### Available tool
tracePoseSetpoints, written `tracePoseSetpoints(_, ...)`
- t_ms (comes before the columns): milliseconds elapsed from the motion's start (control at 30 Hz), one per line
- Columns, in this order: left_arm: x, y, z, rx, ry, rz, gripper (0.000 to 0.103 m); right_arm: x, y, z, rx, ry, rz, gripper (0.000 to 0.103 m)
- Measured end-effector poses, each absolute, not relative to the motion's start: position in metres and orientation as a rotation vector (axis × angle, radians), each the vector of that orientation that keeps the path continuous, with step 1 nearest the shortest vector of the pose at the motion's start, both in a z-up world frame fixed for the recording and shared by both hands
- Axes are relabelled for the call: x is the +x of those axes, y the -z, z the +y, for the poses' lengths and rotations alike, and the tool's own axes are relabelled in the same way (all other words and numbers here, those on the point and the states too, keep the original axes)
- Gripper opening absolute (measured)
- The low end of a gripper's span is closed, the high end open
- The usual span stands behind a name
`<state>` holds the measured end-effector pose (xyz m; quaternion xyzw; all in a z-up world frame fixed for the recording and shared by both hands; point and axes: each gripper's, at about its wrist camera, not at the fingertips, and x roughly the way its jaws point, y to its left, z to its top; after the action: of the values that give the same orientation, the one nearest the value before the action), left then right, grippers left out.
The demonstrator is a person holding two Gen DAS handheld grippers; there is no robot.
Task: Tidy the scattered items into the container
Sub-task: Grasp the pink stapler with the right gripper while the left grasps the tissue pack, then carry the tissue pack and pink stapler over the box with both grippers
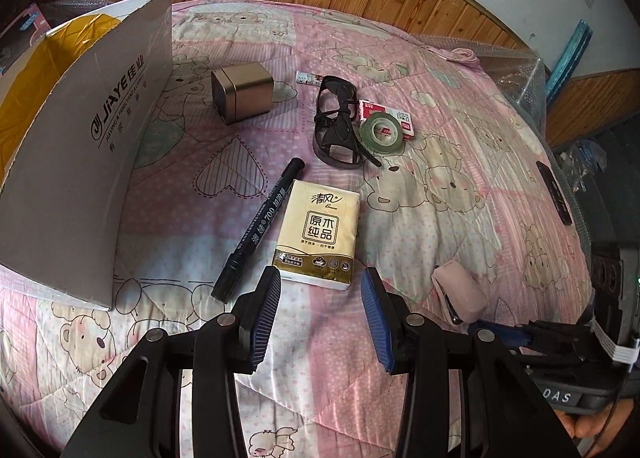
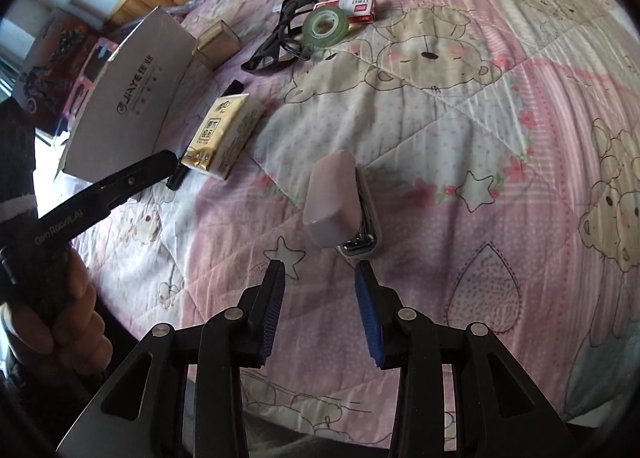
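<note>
Both tools apart over a bed with every item not yet boxed.

Blue-padded, the left tool (image 1: 320, 278) stands with its fingers spread and empty, its tips just short of the tissue pack (image 1: 316, 234); the right tool (image 2: 320, 268) is likewise spread and empty, its tips close to the pink stapler (image 2: 340, 202), which lies on its side. As far as I can judge, tidying has barely begun: no item shows inside the box (image 1: 76, 162), though only its yellow lining and one flap are in view. Left on the quilt (image 1: 440, 186) are the pack, cream with a gold band, a black marker (image 1: 260, 222) just beside it, a gold tin (image 1: 242, 92) near the box, dark glasses (image 1: 340, 126), green tape (image 1: 380, 134) resting on a red-and-white staple box (image 1: 392, 114), and a small tube (image 1: 308, 79) beyond the glasses.
</note>
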<state>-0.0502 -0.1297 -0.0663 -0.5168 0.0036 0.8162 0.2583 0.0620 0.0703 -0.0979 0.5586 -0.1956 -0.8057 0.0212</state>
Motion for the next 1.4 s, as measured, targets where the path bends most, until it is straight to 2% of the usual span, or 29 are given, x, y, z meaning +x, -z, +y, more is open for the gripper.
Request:
tracePoseSetpoints(167,-0.053,0.073,-0.124,-1.416,-2.186,0.001,0.048,0.061,0.09,0.077,1.68,2.598,-0.542,0.048)
tracePoseSetpoints(300,-0.058,0.077,-0.109,-1.378,-2.186,0.02,0.064,0.046,0.094,0.074,1.682,2.622,-0.491,0.05)
tracePoseSetpoints(500,-0.074,0.1,-0.093,-1.369,-2.261,0.131,0.065,0.03,0.104,0.074,1.693,2.624,-0.488,0.05)
tracePoseSetpoints(700,-0.09,0.112,-0.1,-1.392,-2.28,0.068,0.045,0.021,0.111,0.074,1.677,2.599,-0.536,0.05)
tracePoseSetpoints(833,-0.096,0.109,-0.108,-1.413,-2.253,-0.051,0.046,0.016,0.114,0.07,1.677,2.613,-0.494,0.05)
tracePoseSetpoints(867,-0.097,0.109,-0.108,-1.408,-2.253,-0.058,0.046,0.016,0.114,0.069,1.676,2.616,-0.486,0.047)
tracePoseSetpoints(900,-0.098,0.109,-0.106,-1.403,-2.252,-0.05,0.045,0.015,0.114,0.07,1.675,2.617,-0.486,0.031)
tracePoseSetpoints(933,-0.098,0.109,-0.103,-1.4,-2.253,-0.026,0.027,0.016,0.113,0.071,1.675,2.616,-0.492,0.028)
tracePoseSetpoints(967,-0.098,0.109,-0.099,-1.397,-2.263,0.005,0.024,0.016,0.112,0.072,1.672,2.614,-0.509,0.028)
tracePoseSetpoints(1400,-0.078,0.08,-0.096,-1.351,-2.274,-0.001,0.023,0.018,0.097,0.087,1.596,2.611,-0.637,0.027)
